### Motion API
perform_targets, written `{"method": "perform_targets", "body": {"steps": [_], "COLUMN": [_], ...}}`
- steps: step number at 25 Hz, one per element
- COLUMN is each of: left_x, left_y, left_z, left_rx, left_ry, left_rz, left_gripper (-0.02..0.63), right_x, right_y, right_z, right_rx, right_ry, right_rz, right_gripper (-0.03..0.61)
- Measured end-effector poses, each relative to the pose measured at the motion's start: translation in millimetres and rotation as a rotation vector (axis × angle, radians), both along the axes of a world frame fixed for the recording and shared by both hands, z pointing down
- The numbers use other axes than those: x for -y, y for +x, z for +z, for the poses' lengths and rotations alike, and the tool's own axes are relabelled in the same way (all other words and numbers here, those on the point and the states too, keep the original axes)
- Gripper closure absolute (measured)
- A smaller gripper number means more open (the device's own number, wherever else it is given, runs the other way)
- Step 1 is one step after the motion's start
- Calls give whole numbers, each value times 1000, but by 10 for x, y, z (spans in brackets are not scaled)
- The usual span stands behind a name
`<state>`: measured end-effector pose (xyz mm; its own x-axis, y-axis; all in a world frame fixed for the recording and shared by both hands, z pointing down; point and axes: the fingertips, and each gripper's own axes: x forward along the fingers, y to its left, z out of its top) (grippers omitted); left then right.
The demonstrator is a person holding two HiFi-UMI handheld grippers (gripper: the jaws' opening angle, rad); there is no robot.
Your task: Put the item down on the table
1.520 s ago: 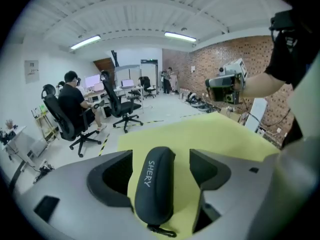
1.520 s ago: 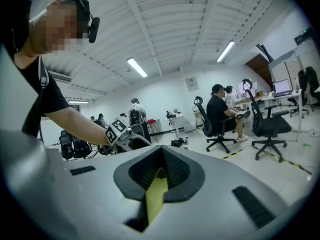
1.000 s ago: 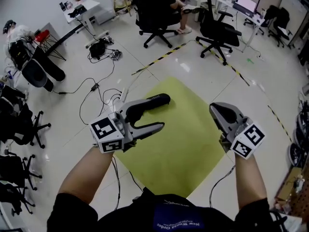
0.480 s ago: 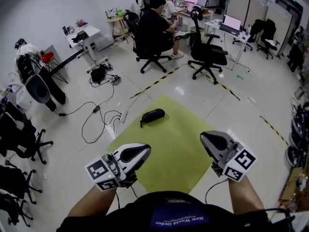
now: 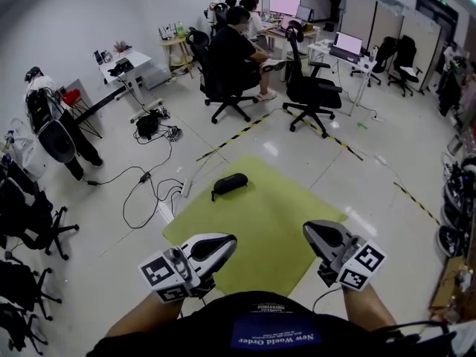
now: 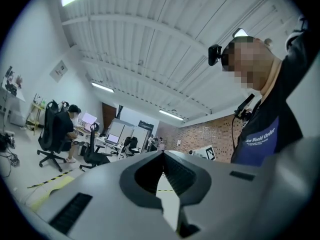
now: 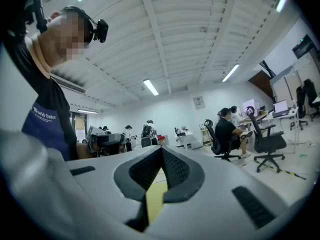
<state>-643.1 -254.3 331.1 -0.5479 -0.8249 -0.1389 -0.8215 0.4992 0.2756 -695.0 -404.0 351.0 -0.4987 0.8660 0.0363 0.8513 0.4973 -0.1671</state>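
The item, a black oblong case (image 5: pixel 229 184), lies on the far left part of a yellow-green mat (image 5: pixel 268 214) spread on the floor. My left gripper (image 5: pixel 227 241) hovers close to my body, well short of the case, jaws shut with nothing between them. My right gripper (image 5: pixel 309 231) hangs over the mat's near right side, also shut and empty. In the left gripper view the closed jaws (image 6: pixel 162 155) point up toward the ceiling and the room; the right gripper view shows its closed jaws (image 7: pixel 161 151) the same way. The case is hidden in both gripper views.
Loose cables (image 5: pixel 152 181) trail across the floor left of the mat. A black-and-yellow tape line (image 5: pixel 245 129) runs beyond it. Office chairs (image 5: pixel 312 95) and seated people at desks (image 5: pixel 230 50) fill the back. More chairs (image 5: pixel 30 222) crowd the left edge.
The left gripper was open beside the case a second ago; it has shut and drawn back toward my body, as has the right. The case stays on the mat, now farther away.
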Motion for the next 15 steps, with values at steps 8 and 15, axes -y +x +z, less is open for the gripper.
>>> {"method": "perform_targets", "body": {"steps": [8, 15], "left_x": [-2, -27], "left_y": [33, 44], "left_z": [-24, -16], "left_rx": [4, 2], "left_ry": [5, 4], "left_rz": [-4, -3], "left_gripper": [607, 607], "right_x": [-23, -78], "right_y": [47, 63], "right_z": [-28, -24], "right_rx": [25, 33], "right_ry": [6, 9], "right_rz": [-31, -43], "right_gripper": [592, 592]}}
